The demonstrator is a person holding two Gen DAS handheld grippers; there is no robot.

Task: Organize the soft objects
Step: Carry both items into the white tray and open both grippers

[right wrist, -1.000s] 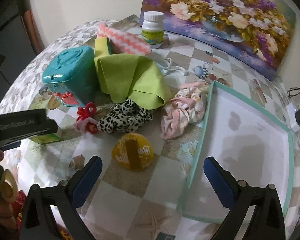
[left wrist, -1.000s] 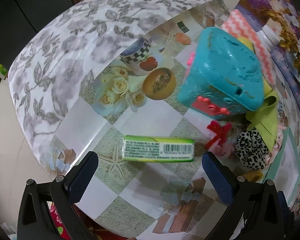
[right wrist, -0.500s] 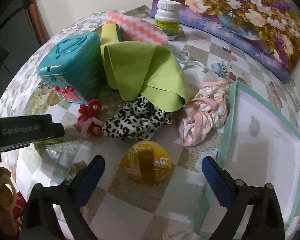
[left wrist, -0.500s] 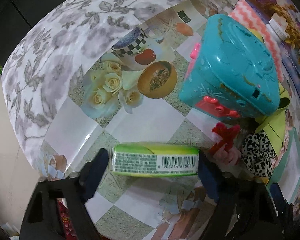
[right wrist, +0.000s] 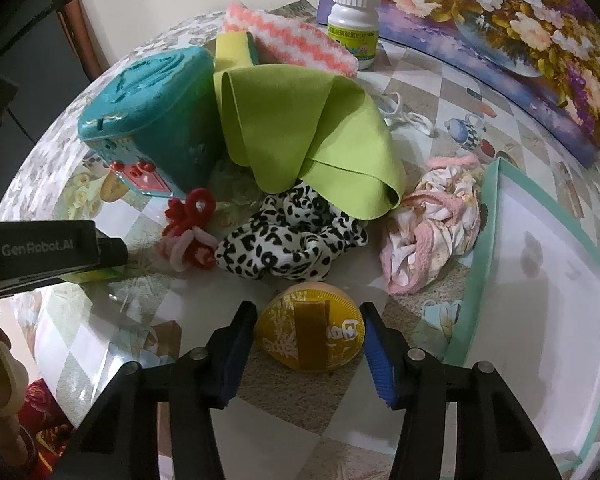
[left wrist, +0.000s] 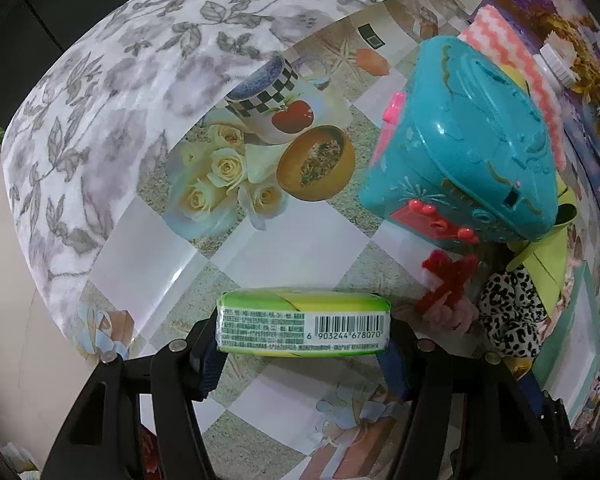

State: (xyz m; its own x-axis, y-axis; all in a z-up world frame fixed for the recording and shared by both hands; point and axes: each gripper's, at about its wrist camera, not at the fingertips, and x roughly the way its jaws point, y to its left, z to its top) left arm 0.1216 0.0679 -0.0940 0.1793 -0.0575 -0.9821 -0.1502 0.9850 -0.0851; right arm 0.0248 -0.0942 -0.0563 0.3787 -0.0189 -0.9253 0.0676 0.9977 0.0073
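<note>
Where jaws gaped earlier, both hand-held grippers (left wrist: 304, 344) (right wrist: 310, 338) closed: tissue pack (left wrist: 303, 322), yellow pouch (right wrist: 312, 330).

A glossy plastic covering is seen on the table (left wrist: 308, 240). Beyond the tool, matt lime cloth (right wrist: 300, 128) and a shiny teal plastic box (right wrist: 152, 120) are shown.

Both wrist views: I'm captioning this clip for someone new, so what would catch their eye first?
Probably the two grips: the left gripper has just closed onto the ends of a green tissue pack, and the right gripper has closed around a yellow round pouch. Behind the pouch lies a bright heap: a lime-green cloth draped against a teal toy case, with a leopard-print scrunchie below it.
</note>
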